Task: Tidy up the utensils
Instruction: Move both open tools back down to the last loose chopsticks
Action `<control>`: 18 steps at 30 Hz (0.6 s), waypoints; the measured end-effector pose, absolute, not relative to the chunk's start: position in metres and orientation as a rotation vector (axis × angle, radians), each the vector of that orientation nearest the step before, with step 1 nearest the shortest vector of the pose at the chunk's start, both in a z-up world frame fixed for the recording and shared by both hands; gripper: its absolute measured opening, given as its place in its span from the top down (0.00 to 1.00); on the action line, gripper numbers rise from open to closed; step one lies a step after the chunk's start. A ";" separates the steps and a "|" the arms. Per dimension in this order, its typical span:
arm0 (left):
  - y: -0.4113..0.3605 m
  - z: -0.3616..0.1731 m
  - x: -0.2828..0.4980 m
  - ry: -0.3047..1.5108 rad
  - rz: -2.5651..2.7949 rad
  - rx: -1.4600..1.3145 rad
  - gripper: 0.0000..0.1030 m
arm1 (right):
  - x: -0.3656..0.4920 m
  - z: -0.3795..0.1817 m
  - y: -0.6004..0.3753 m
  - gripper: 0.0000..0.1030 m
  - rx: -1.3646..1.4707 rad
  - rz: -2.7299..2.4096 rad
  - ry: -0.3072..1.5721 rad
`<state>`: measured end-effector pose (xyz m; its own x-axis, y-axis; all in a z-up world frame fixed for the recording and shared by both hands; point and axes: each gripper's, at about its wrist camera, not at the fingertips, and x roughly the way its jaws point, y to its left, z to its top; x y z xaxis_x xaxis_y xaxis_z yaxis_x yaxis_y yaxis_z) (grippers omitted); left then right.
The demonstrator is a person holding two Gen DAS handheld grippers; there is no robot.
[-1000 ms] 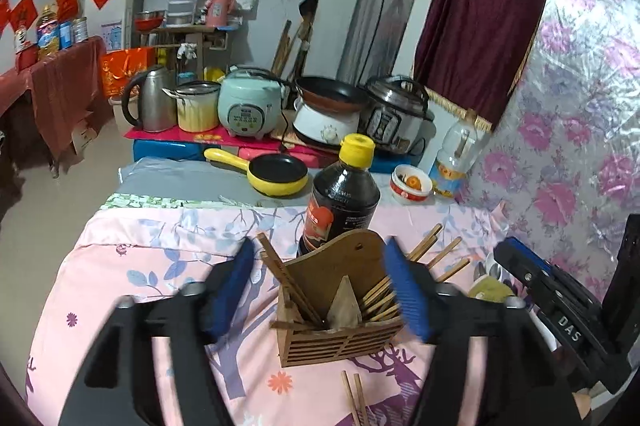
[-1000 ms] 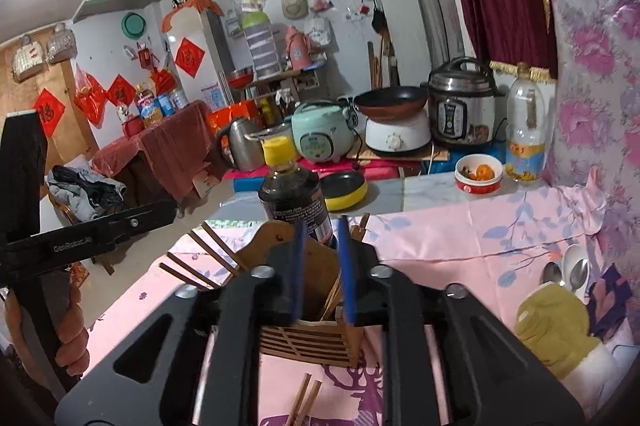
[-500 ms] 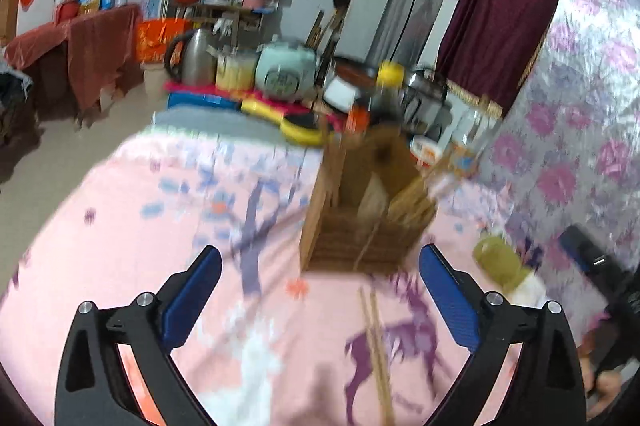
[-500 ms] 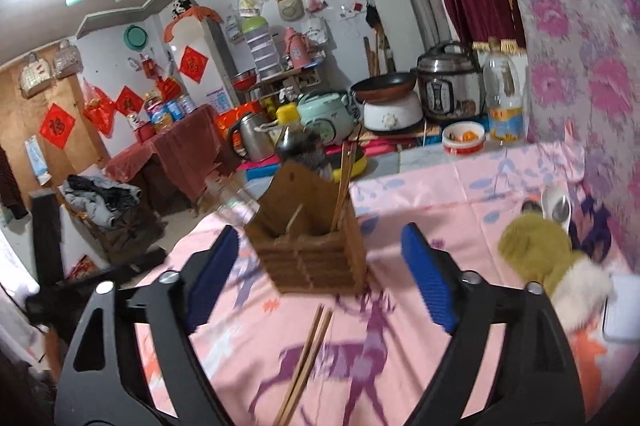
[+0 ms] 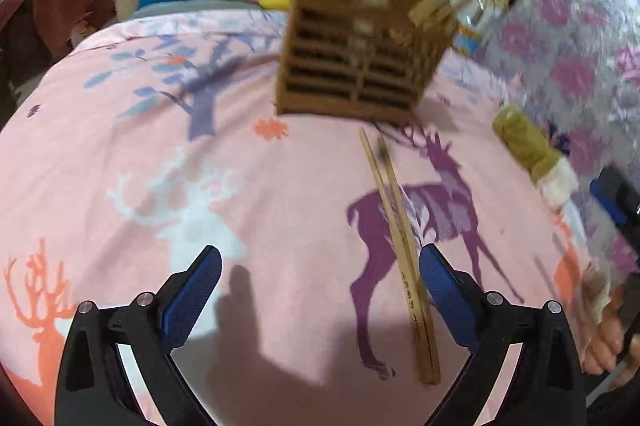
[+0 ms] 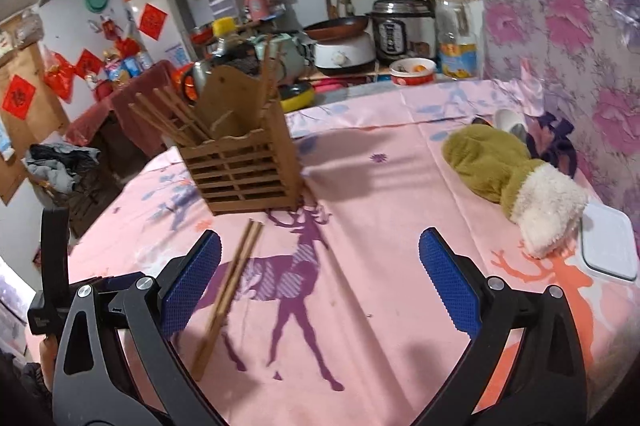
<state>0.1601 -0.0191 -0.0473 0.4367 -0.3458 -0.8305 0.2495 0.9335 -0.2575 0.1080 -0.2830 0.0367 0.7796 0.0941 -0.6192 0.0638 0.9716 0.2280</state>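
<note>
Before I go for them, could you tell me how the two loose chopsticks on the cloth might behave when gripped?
The chopsticks look like thin, stiff wood, so probably light and unbending. Lying flat on the soft tablecloth, they may roll or separate when pinched.

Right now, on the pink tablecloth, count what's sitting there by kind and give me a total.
Loose chopsticks: 2
Wooden chopstick holder: 1
Olive plush mitten: 1
White lidded container: 1
Total: 5
</note>
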 end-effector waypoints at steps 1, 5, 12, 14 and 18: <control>-0.026 -0.050 0.163 1.069 -0.381 -0.094 0.06 | 0.108 0.035 -0.284 0.07 0.241 0.004 0.682; -0.047 -0.059 0.172 1.116 -0.411 -0.074 0.06 | 0.108 0.033 -0.293 0.07 0.275 -0.021 0.683; -0.060 -0.067 0.183 1.115 -0.365 -0.009 0.06 | 0.108 0.030 -0.300 0.07 0.327 -0.010 0.697; -0.060 -0.067 0.184 1.112 -0.358 0.000 0.06 | 0.108 0.031 -0.298 0.07 0.321 -0.011 0.698; -0.063 -0.070 0.187 1.101 -0.319 0.057 0.06 | 0.109 0.030 -0.295 0.07 0.308 -0.013 0.701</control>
